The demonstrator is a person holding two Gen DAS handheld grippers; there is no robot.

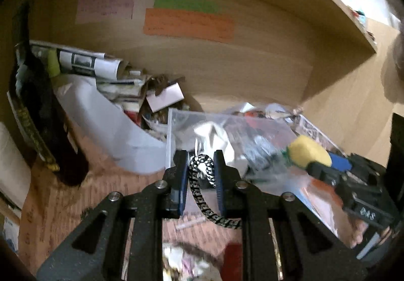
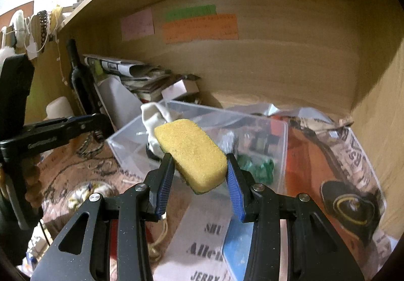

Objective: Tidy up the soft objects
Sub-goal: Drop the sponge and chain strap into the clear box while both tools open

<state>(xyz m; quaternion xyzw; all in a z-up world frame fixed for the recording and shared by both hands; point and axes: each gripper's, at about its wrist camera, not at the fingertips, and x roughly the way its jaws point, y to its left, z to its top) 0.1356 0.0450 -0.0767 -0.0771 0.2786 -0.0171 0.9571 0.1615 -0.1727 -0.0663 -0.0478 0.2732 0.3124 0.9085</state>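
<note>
**Both grippers loaded above the clear bin**

The right gripper holds a yellow sponge between its blue ribbed pads, jaws set to the sponge's width. The sponge is a rounded rectangular block with a coarse, porous top face and a thin dark green layer along its underside. It sits tilted, over the near edge of a clear plastic bin.

The left gripper is closed to a narrow gap on a black-and-white braided cord. The cord forms a loop between the pads and trails down toward the camera. In the left wrist view, the right gripper and the sponge appear at right, above the bin.

The bin is thin-walled, transparent and rectangular. It contains a white cloth, green items and dark pieces too blurred to identify.

The work surface is covered with printed paper and plastic bags. A light wood back panel carries pink, green and orange paper notes. A dark glass bottle stands at left beside rolled newspaper. A wood shelf runs overhead.
</note>
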